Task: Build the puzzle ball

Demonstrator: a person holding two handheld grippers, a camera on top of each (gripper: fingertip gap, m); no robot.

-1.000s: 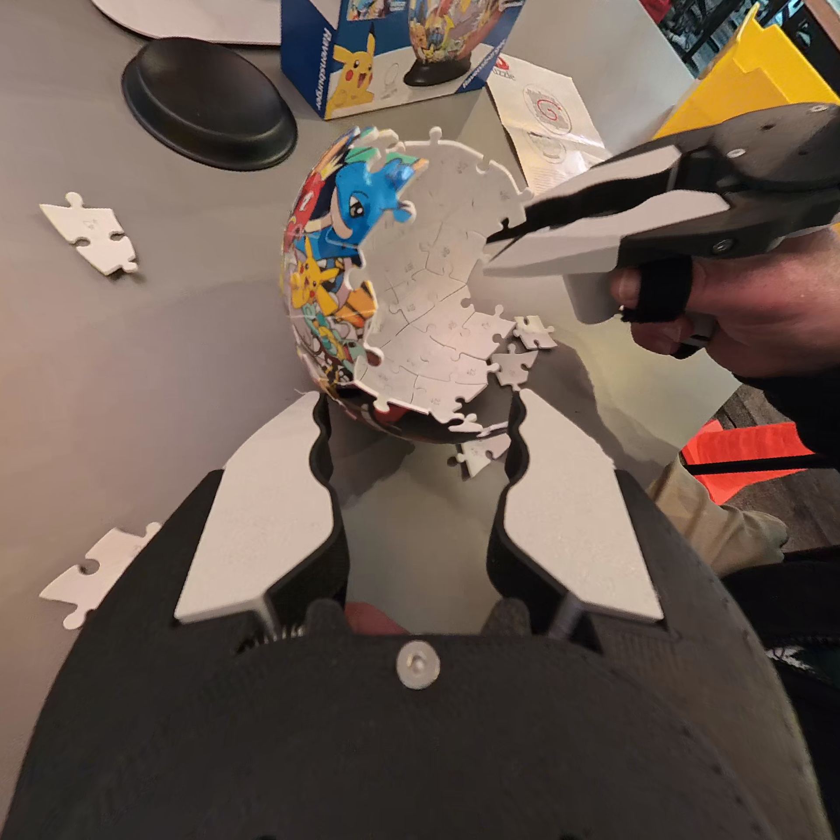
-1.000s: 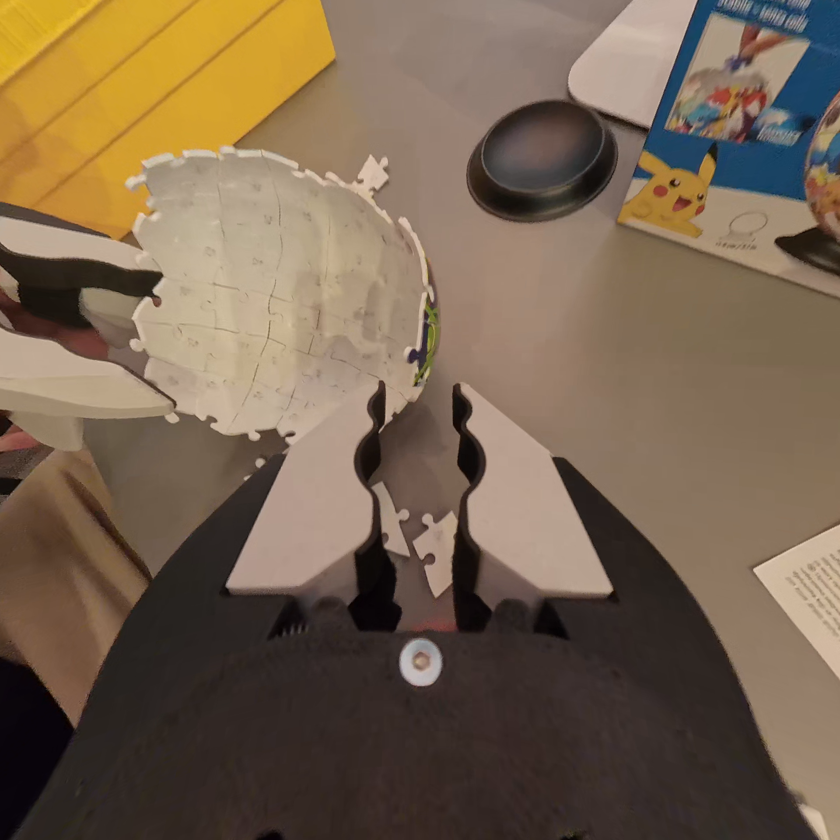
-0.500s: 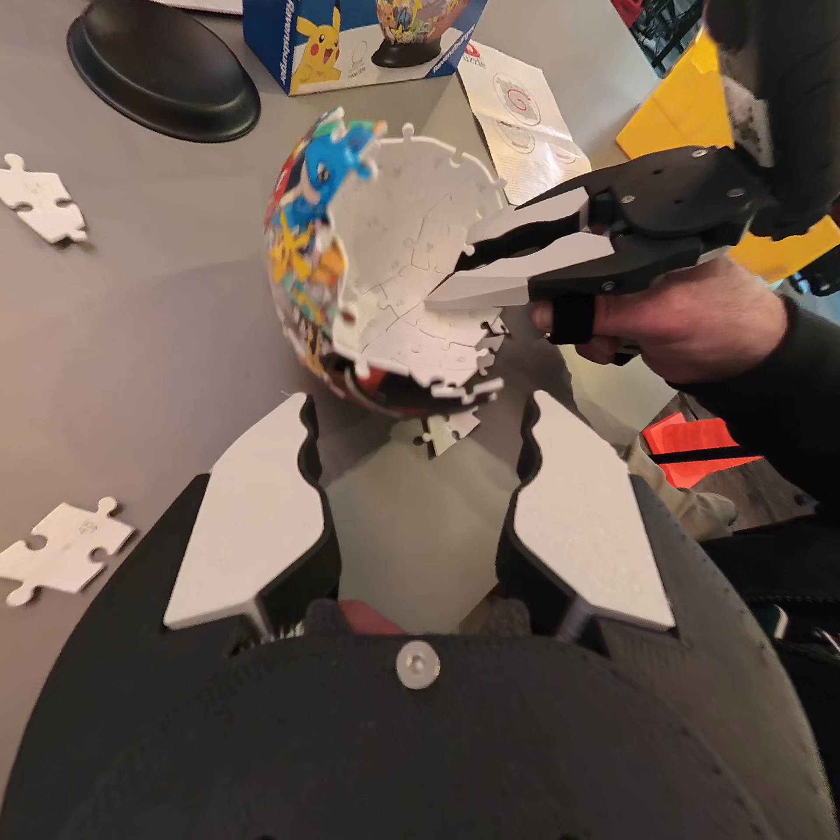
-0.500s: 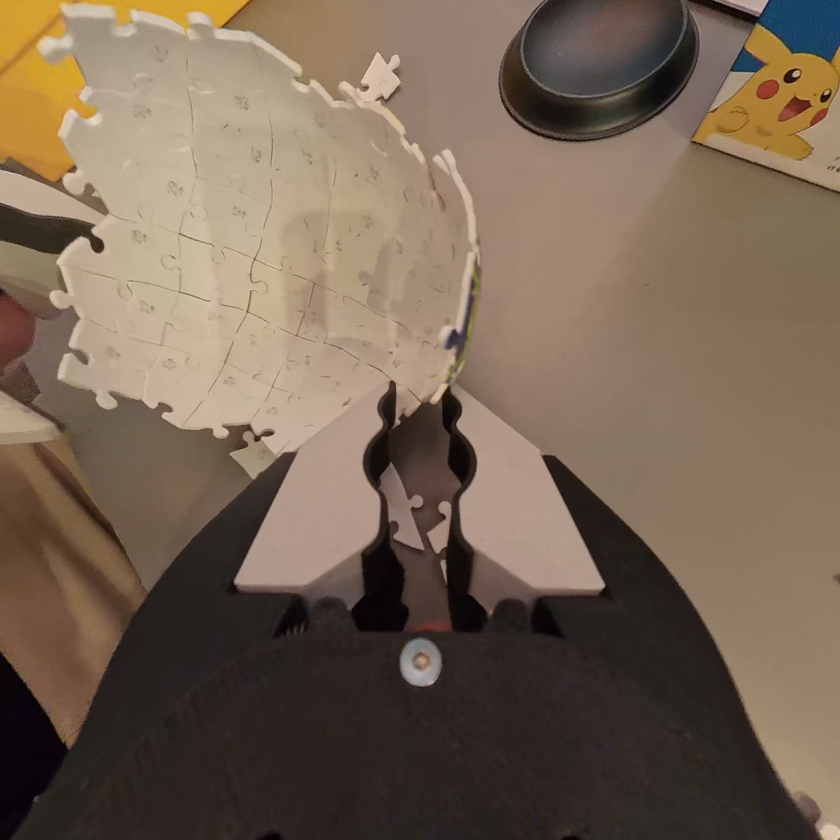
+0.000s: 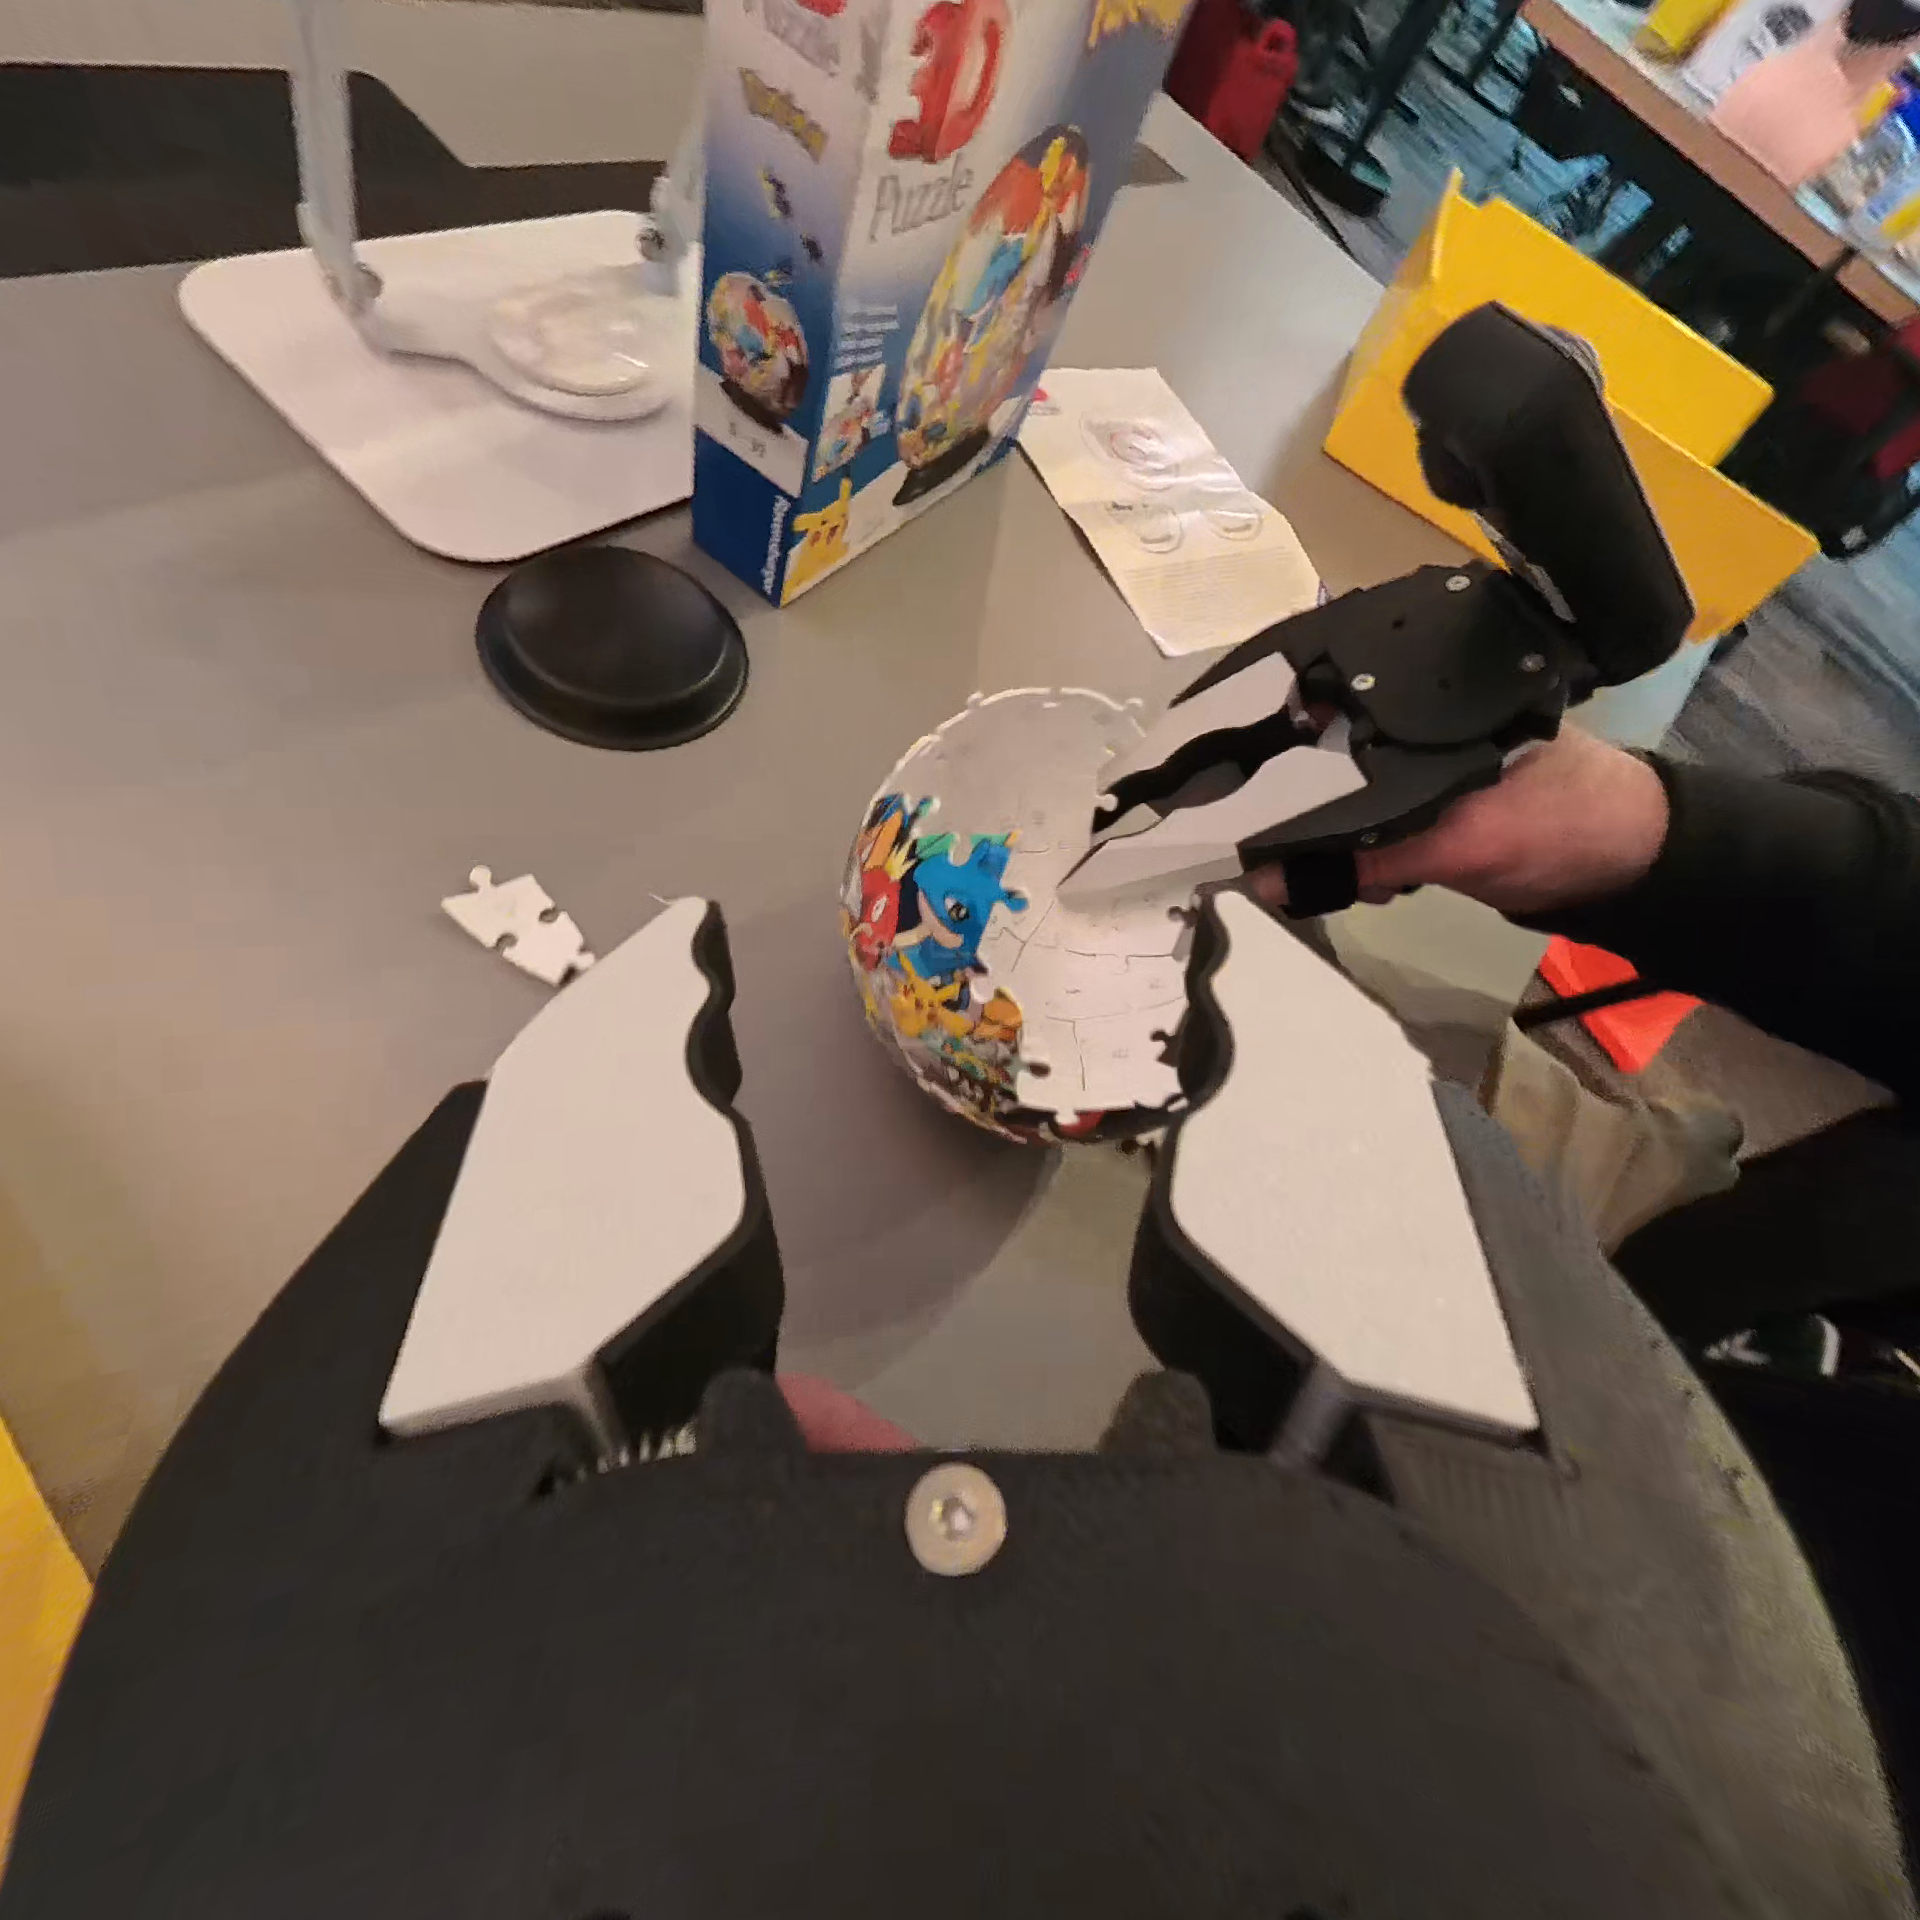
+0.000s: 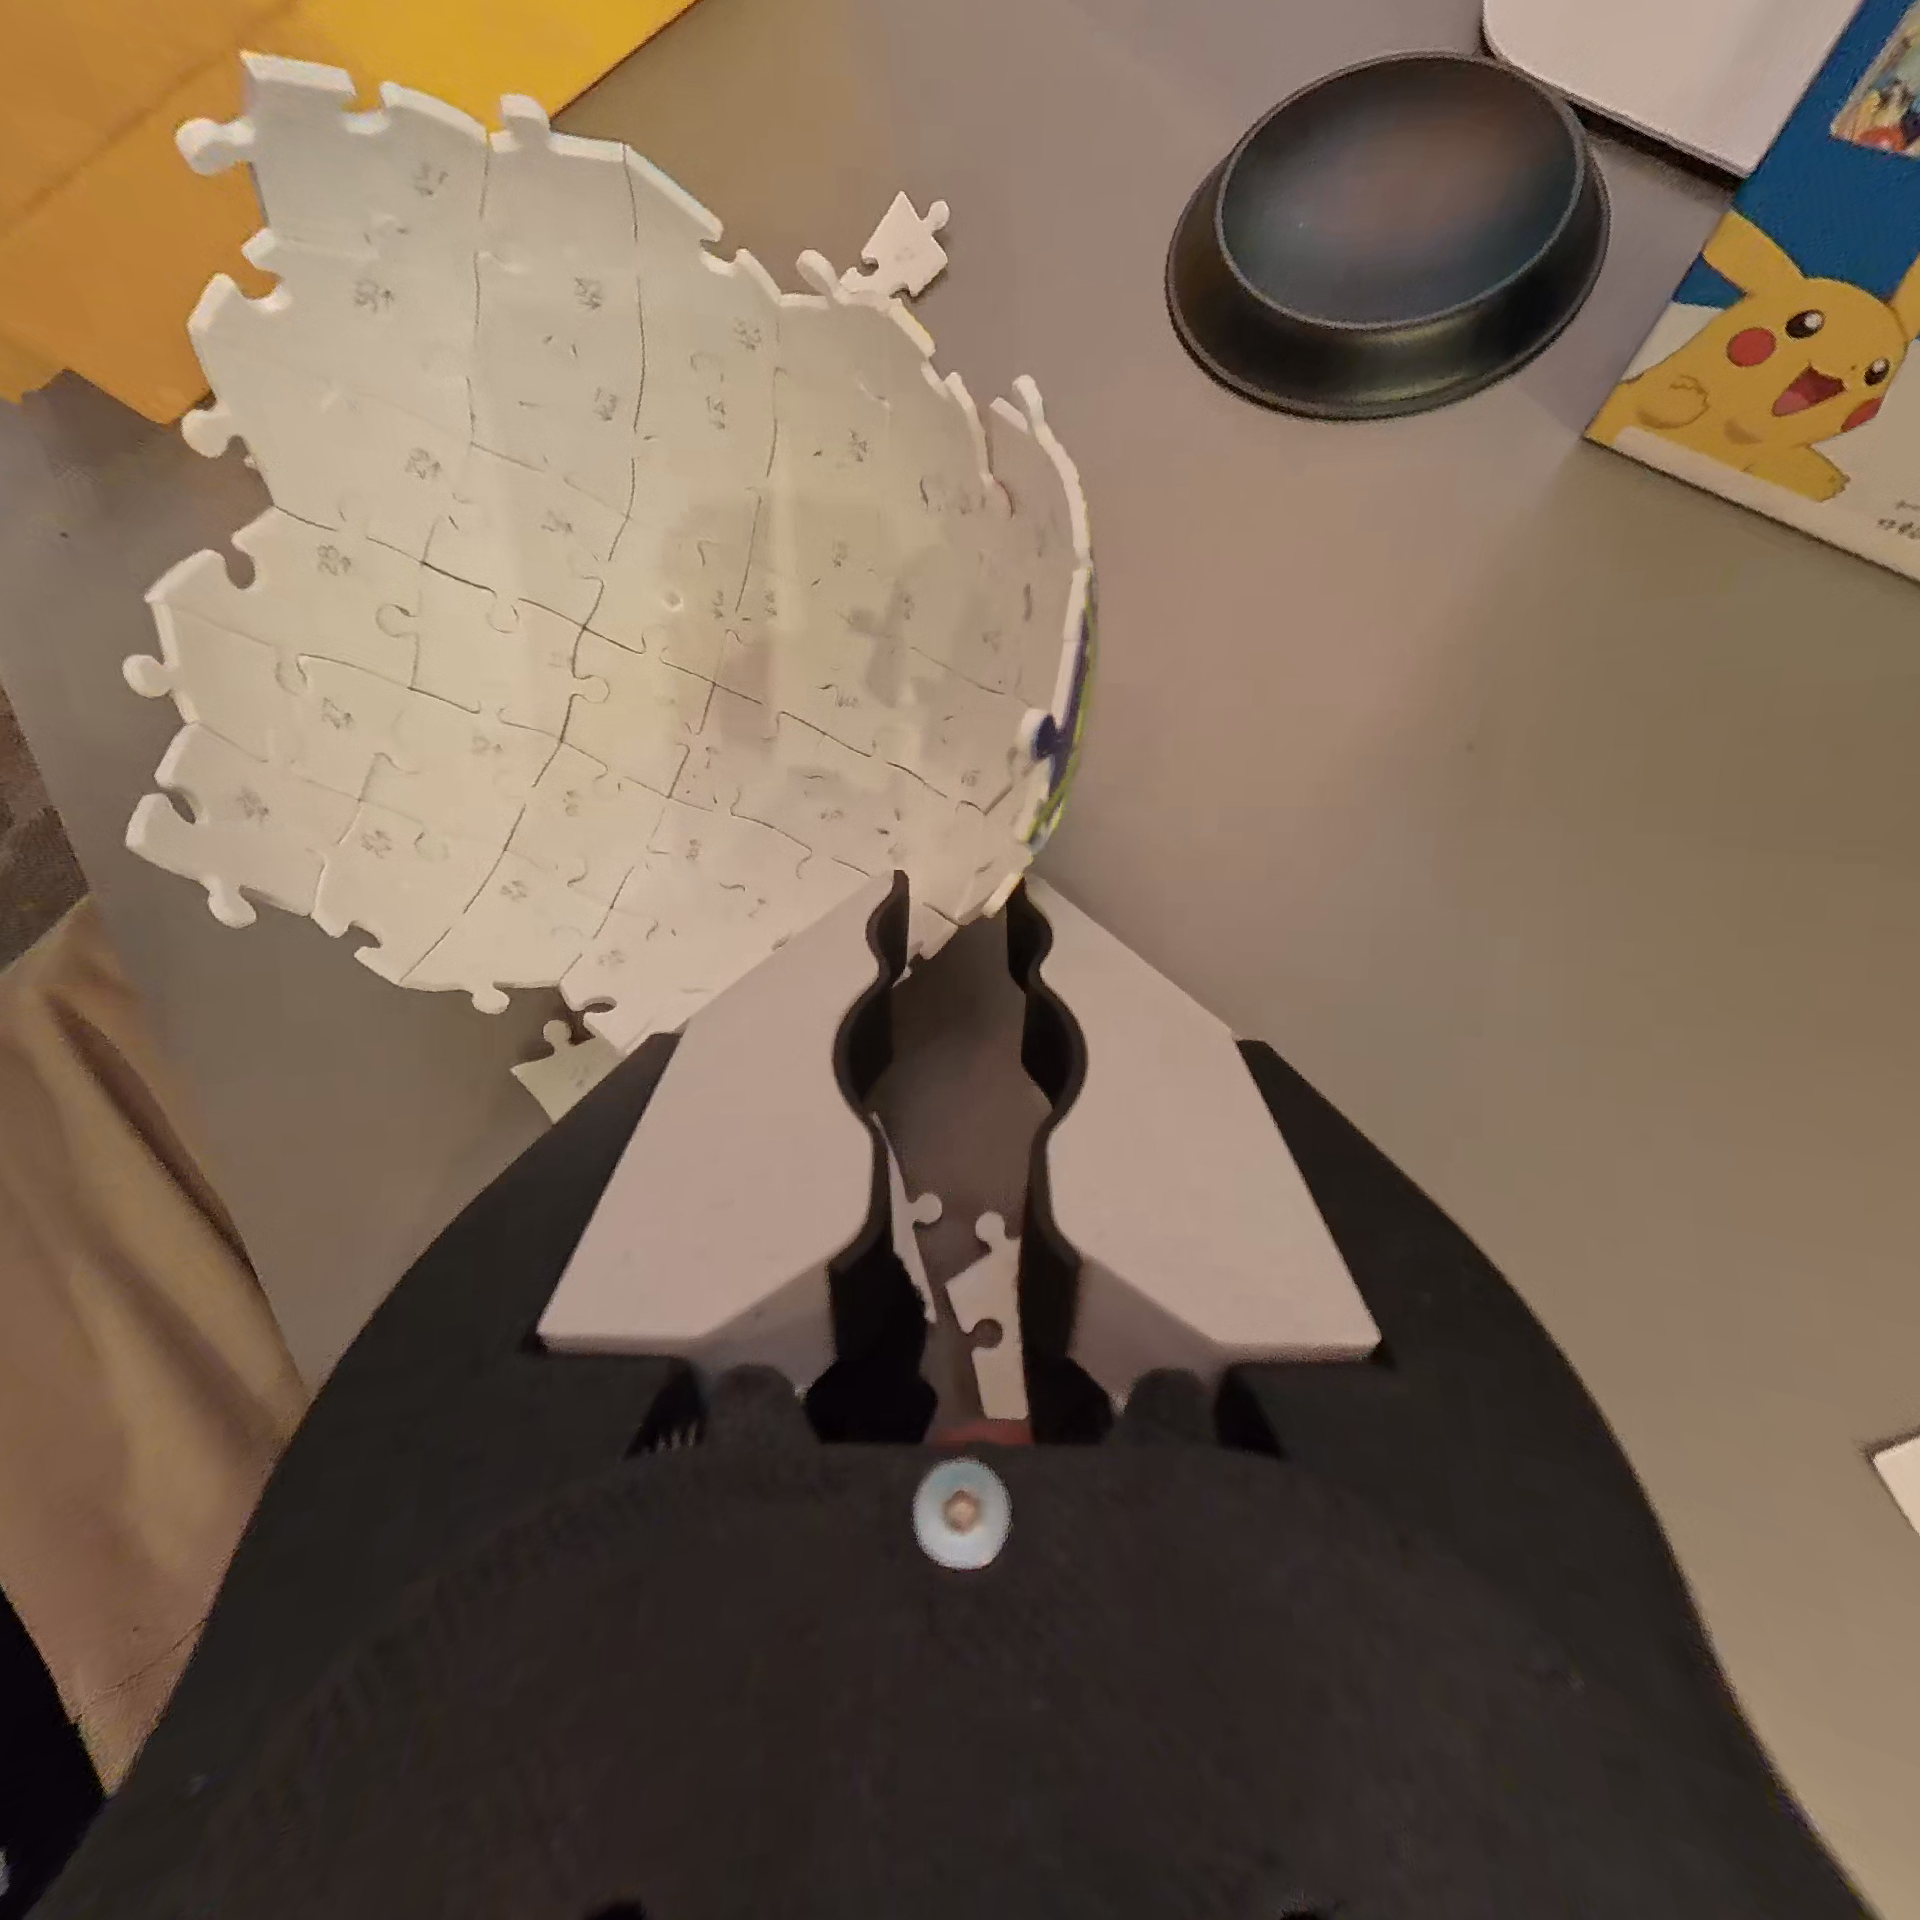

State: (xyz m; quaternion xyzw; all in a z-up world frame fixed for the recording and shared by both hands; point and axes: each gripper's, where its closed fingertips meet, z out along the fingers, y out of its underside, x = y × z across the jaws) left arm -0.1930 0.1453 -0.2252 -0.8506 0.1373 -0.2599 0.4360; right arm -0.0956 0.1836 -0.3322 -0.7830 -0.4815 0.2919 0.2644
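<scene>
Beyond the half-built puzzle ball [image 5: 966, 935] on our grey table [image 5: 260, 1039] sit a glossy black round stand [image 5: 611, 646] and the upright cardboard box [image 5: 883, 291]. Our right gripper [image 6: 956, 894] pinches the ball's white, jagged rim; our left gripper [image 5: 956, 925] gapes wide before its colourful shell.

Left claw [image 5: 956, 956] gapes; right claw [image 6: 956, 904] narrowly parted.

This looks like a lab or workshop space: a plain grey table [image 5: 260, 727] carries a white flat-based stand [image 5: 436, 384], with yellow bins [image 5: 1558, 343] beside it and cluttered workbenches [image 5: 1714, 135] beyond those bins.
</scene>
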